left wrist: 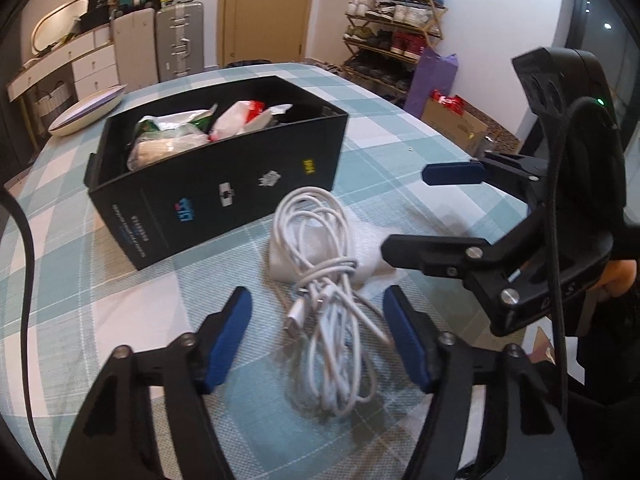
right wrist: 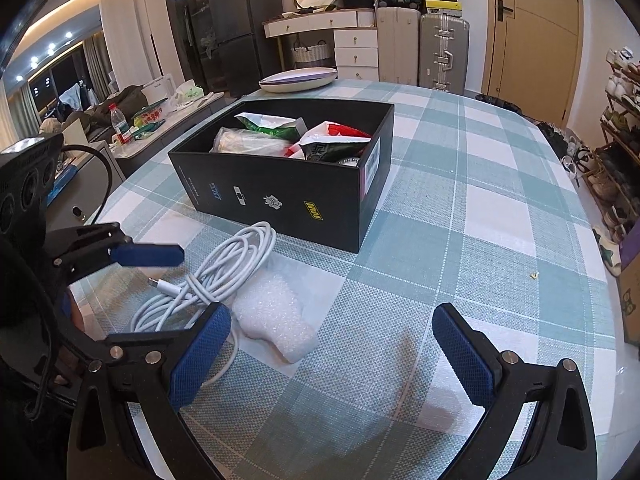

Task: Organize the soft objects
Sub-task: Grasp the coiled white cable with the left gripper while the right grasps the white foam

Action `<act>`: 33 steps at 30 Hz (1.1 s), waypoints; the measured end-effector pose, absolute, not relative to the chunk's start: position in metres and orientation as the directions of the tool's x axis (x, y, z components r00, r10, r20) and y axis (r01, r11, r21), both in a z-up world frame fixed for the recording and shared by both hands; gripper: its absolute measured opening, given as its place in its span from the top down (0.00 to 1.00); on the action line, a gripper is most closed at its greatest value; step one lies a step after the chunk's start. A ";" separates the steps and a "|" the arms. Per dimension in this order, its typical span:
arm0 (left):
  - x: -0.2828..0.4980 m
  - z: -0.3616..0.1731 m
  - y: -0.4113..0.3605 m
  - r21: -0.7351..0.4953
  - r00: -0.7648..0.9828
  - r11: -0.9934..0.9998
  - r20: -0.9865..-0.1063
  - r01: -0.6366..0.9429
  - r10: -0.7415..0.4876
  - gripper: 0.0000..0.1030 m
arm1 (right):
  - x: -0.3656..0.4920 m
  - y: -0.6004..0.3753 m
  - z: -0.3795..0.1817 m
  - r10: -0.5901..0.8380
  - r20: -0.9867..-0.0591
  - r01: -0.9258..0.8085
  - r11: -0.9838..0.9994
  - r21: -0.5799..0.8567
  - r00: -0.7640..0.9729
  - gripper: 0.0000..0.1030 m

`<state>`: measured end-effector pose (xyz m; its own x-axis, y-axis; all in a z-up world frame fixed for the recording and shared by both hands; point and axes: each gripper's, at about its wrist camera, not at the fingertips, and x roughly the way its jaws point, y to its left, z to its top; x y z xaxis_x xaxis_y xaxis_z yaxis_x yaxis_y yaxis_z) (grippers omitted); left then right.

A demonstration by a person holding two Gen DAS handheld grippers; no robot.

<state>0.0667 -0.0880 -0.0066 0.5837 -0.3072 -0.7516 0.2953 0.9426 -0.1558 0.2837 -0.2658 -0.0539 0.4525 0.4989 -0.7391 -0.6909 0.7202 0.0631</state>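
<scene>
A coiled white cable (left wrist: 324,280) lies on the checked tablecloth in front of a black box (left wrist: 224,196) that holds several soft packets (left wrist: 236,120). A white bubble-wrap piece (right wrist: 276,320) lies partly under the cable (right wrist: 216,276). My left gripper (left wrist: 316,312) is open, its blue pads either side of the cable's near end, just above the cloth. My right gripper (right wrist: 332,332) is open and empty, low over the cloth just right of the bubble wrap. It also shows in the left wrist view (left wrist: 424,212), beside the cable. The box (right wrist: 280,200) stands behind both.
A shallow oval dish (right wrist: 298,78) sits at the table's far edge behind the box. The table's right edge drops toward a shoe rack (left wrist: 394,36) and a cardboard box (left wrist: 456,120) on the floor. Suitcases and drawers stand by the far wall.
</scene>
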 end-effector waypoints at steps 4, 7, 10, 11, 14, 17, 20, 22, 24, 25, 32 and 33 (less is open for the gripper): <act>0.062 -0.004 -0.094 -0.150 0.576 0.928 -0.747 0.341 -0.332 0.58 | 0.284 -0.267 -0.054 0.499 -0.740 -0.691 0.720 0.065 0.451 0.00; 0.062 -0.003 -0.093 -0.158 0.571 0.928 -0.749 0.338 -0.336 0.67 | 0.284 -0.266 -0.054 0.501 -0.740 -0.692 0.719 0.068 0.448 0.00; 0.063 -0.001 -0.089 -0.168 0.568 0.928 -0.749 0.334 -0.340 0.77 | 0.284 -0.266 -0.054 0.502 -0.741 -0.693 0.717 0.069 0.446 0.00; 0.063 0.000 -0.088 -0.166 0.571 0.929 -0.749 0.330 -0.337 0.77 | 0.284 -0.266 -0.054 0.502 -0.741 -0.693 0.717 0.070 0.445 0.00; 0.063 0.003 -0.081 -0.172 0.581 0.933 -0.742 0.316 -0.334 0.78 | 0.284 -0.266 -0.055 0.503 -0.742 -0.694 0.716 0.071 0.444 0.00; 0.063 0.008 -0.075 -0.173 0.594 0.936 -0.734 0.306 -0.329 0.78 | 0.284 -0.266 -0.055 0.506 -0.741 -0.696 0.715 0.074 0.441 0.00; 0.063 0.013 -0.067 -0.175 0.609 0.940 -0.724 0.292 -0.324 0.78 | 0.283 -0.263 -0.057 0.507 -0.745 -0.699 0.711 0.078 0.433 0.00; 0.063 0.016 -0.062 -0.173 0.619 0.944 -0.719 0.280 -0.316 0.78 | 0.281 -0.259 -0.059 0.508 -0.750 -0.704 0.706 0.080 0.424 0.00; 0.063 0.018 -0.057 -0.172 0.629 0.948 -0.714 0.269 -0.308 0.78 | 0.280 -0.254 -0.062 0.502 -0.755 -0.708 0.703 0.071 0.422 0.00; 0.063 0.020 -0.056 -0.172 0.633 0.949 -0.712 0.264 -0.305 0.78 | 0.279 -0.252 -0.064 0.498 -0.757 -0.708 0.703 0.067 0.422 0.00; 0.061 0.026 -0.046 -0.165 0.656 0.955 -0.697 0.246 -0.290 0.78 | 0.276 -0.241 -0.070 0.495 -0.762 -0.715 0.697 0.061 0.417 0.02; 0.060 0.027 -0.045 -0.165 0.658 0.956 -0.696 0.244 -0.288 0.78 | 0.276 -0.239 -0.070 0.496 -0.763 -0.717 0.694 0.062 0.415 0.03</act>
